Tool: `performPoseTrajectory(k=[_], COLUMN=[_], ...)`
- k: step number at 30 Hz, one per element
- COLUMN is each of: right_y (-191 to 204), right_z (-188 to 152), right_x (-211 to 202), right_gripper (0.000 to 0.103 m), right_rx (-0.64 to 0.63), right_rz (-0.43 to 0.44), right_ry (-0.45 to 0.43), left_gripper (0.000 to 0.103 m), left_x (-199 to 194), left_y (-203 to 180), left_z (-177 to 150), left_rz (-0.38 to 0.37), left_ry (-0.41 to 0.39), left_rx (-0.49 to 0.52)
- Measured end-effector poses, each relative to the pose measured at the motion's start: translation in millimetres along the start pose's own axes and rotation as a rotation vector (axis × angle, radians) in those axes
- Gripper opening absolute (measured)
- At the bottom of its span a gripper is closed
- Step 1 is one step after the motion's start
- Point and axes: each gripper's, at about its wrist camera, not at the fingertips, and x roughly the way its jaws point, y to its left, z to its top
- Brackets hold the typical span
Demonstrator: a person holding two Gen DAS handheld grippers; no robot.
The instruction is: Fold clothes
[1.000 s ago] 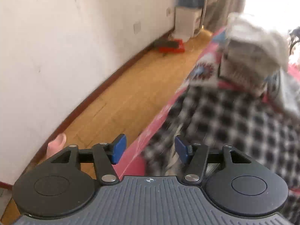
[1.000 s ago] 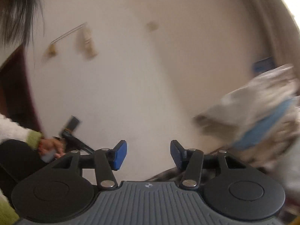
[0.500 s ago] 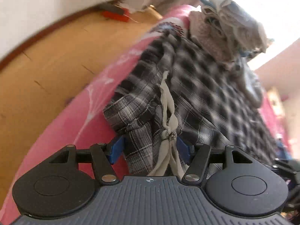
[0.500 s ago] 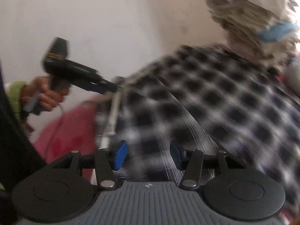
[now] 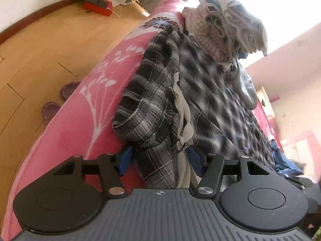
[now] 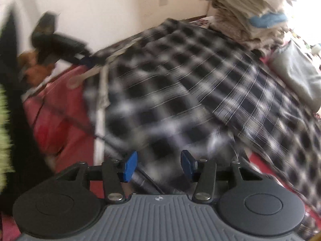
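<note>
The bed (image 5: pixel 66 132), pink-covered, carries the plaid garment (image 5: pixel 210 92) spread out flat; a stack of folded clothes (image 5: pixel 224 26) stands at its far end. Step in hand: taking hold for the first fold.

The left tongs (image 5: pixel 159 159) are closing around the bunched edge with its white drawstring (image 5: pixel 183 120), seemingly not yet clamped. The right tongs (image 6: pixel 158 163), apart, hover over plaid.

Room is tight toward the stack.

The checked garment (image 5: pixel 200 92) lies on the bed (image 5: pixel 76 124), clothes pile (image 5: pixel 226 26) behind it.
</note>
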Motion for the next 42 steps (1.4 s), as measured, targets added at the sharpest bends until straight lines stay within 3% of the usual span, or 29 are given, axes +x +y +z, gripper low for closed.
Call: performPoseTrajectory(k=[4,6,9,12,15,19,26,29,32,34,38,42], right_y=[16.5,22.3,23.6,28.7,37.8,34.9,43.3,48.4,53.7,52.4,51.1,51.6], right_z=[-20.8,-30.8,-41.4,-58.6,-68.0,-69.5,-80.1,-76.3,-74.1,-71.2,-63.8,-52.3], right_x=[-2.2,12.9,28.2,42.7,44.6,48.9,59.3,45.1,52.4,59.0,59.5,53.8], right_gripper=[0.051,0.049,0.051,0.048,0.049,0.049,0.052,0.053,0.053,0.050,0.008,0.005], right_rx=[0.062,0.025,-0.049,-0.103,-0.262,-0.315,-0.368,-0.378,-0.389,-0.346,-0.301,-0.296], right_rz=[0.062,0.020,-0.054,0.027,0.045,0.125,0.144,0.188,0.136,0.115,0.067,0.070], right_ry=[-0.030,-0.067,-0.212,-0.192,-0.180,-0.163,-0.199,-0.197,-0.178,-0.167,-0.152,-0.146], left_gripper=[0.050,0.050,0.050,0.050,0.050,0.050,0.050,0.050,0.049,0.044,0.031,0.019], left_x=[1.2,2.1,1.9,2.7,3.6,4.9,16.0,15.9,14.7,15.7,14.6,7.3], left_y=[2.2,-1.4,-6.3,-9.7,-14.2,-20.0,-30.4,-30.5,-30.2,-30.0,-30.3,-33.3], left_z=[7.6,10.8,9.0,4.2,1.5,0.8,-2.5,-3.7,-3.8,-5.8,-10.8,-10.1], left_rz=[0.023,0.047,0.077,0.103,0.129,0.173,0.234,0.243,0.245,0.254,0.277,0.295], left_ry=[0.029,0.037,0.027,-0.005,-0.037,-0.066,-0.141,-0.167,-0.179,-0.196,-0.247,-0.262], left_rx=[-0.070,-0.089,-0.098,-0.097,-0.083,-0.110,-0.039,-0.067,-0.097,-0.098,-0.104,-0.117])
